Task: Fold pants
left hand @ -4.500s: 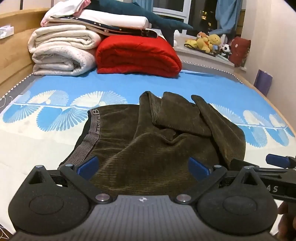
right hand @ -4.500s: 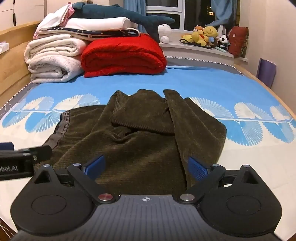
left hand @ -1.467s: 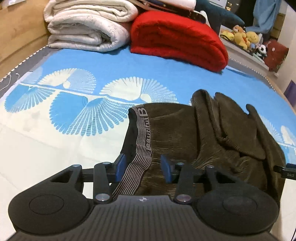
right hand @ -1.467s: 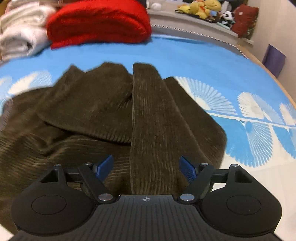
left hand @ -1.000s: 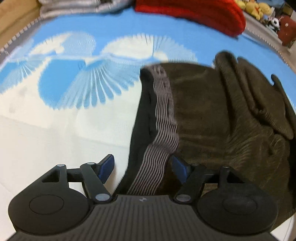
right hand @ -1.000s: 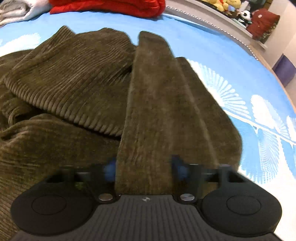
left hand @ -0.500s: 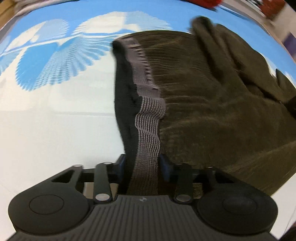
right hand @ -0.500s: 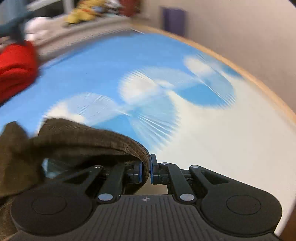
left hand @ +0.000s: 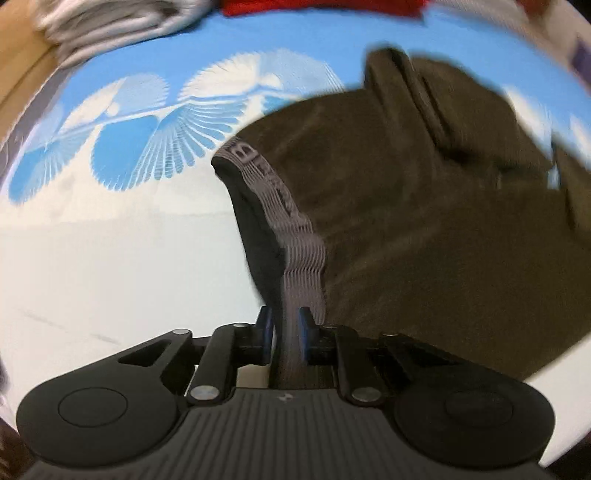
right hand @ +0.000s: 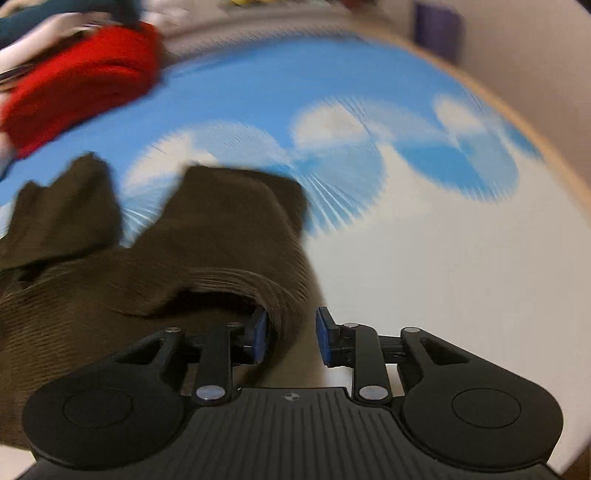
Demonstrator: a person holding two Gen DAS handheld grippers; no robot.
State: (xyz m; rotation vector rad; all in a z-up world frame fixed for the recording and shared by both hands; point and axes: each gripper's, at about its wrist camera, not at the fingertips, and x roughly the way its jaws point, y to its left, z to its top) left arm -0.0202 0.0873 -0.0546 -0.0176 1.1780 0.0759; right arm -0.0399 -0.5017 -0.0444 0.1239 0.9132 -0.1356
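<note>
1. Since the earlier frames, the dark olive corduroy pants (left hand: 424, 206) are no longer lying bunched on the bed sheet (left hand: 110, 266); the waist end and one leg end are now being lifted off it, and both views are blurring with motion.
2. In the left wrist view, a stack of pale folded blankets (left hand: 110, 22) is sitting at the upper left, at the far end of the bed, with a wooden bed frame (left hand: 18, 74) edging the corner.
3. The sheet, blue with white fan shapes at the far end and plain white nearer, is lying under the pants.
4. The left tool (left hand: 284, 334) has just been closing, and its blue pads are now clamped on the grey striped waistband (left hand: 291, 251), which is rising straight out from between them.
5. The rest of the pants is spreading to the right of the waistband, with two folded leg sections pointing toward the far end of the bed.
6. In the right wrist view, a red folded quilt (right hand: 85, 85) is sitting at the upper left.
7. A ribbed leg end (right hand: 236, 240) is draping over the left pad of the right tool (right hand: 290, 334).
8. The right tool has just been opening; its pads are standing apart, the fabric is touching only the left pad, and a gap is showing beside the right pad.
9. The wooden bed edge (right hand: 535, 155) is curving down the right side, with a wall behind it.
</note>
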